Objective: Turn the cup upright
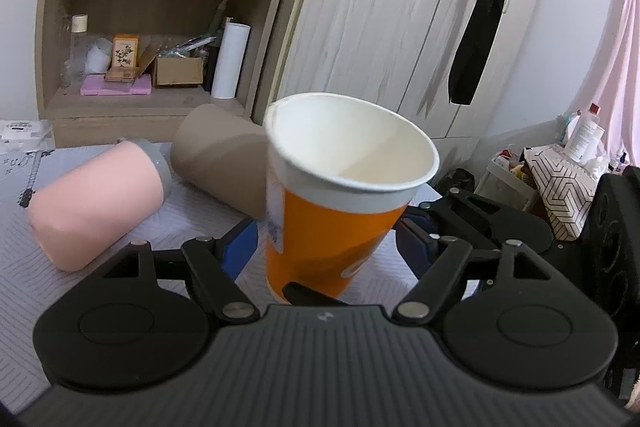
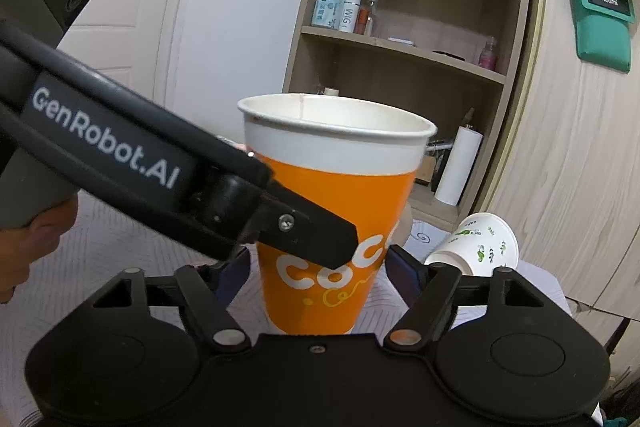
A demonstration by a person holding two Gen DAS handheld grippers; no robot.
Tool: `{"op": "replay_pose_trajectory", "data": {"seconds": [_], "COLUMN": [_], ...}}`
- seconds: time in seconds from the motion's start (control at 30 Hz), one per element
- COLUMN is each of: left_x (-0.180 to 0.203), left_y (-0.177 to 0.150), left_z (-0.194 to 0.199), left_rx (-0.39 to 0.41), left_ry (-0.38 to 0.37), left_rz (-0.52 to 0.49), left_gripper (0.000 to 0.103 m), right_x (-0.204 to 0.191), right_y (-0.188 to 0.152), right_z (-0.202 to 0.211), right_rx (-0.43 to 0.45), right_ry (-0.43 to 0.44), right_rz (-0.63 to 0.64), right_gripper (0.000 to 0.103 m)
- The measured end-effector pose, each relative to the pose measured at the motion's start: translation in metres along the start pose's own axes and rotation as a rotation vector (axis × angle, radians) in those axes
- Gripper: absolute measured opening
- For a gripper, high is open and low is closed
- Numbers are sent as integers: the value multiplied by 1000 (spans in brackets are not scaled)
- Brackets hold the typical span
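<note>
Setting: wooden shelves (image 1: 160,27) and wardrobe behind a patterned desk (image 1: 80,279).
Cup: orange cup (image 1: 332,203) mouth-up, slightly tilted, between both tools, seemingly for a handover.
Left tool (image 1: 326,247): spread; pads beside the wall, contact unclear.
Right tool (image 2: 318,267): spread likewise.
Left view only: pink cup (image 1: 96,203), brown cup (image 1: 216,163) lying down.
Right view only: leaf-print cup (image 2: 476,247) on its side.

Two wrist cameras, both close on one cup

We look from each gripper along its fingers: the left view faces the cup (image 1: 340,195) with the shelf (image 1: 160,27) behind, the right view faces it (image 2: 332,211) from another side; both share the cup, shelf and wardrobe (image 1: 400,27).
</note>
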State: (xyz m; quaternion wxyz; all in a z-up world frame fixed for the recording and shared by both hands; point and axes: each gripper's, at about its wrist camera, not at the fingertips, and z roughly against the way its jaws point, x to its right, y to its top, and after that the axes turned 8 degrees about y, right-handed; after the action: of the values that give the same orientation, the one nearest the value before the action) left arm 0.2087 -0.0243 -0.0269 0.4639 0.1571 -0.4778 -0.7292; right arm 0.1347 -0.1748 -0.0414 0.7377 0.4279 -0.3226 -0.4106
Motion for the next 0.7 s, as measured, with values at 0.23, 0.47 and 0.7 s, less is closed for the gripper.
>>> {"op": "replay_pose_trajectory", "data": {"seconds": [0.23, 0.47, 0.7], "left_x": [3, -4, -8], "left_y": [-2, -8, -13], "left_z": [9, 29, 51], "left_rx": [-11, 6, 2], "left_ry": [9, 40, 95], "left_rz": [10, 48, 92], "left_gripper": [80, 84, 82], "right_x": [2, 4, 2], "right_y": [0, 0, -1], "right_z": [8, 22, 39], "right_rx": [-1, 13, 19], "right_ry": [-7, -8, -17], "right_rz": [-28, -70, -85], "right_gripper": [83, 84, 85]}}
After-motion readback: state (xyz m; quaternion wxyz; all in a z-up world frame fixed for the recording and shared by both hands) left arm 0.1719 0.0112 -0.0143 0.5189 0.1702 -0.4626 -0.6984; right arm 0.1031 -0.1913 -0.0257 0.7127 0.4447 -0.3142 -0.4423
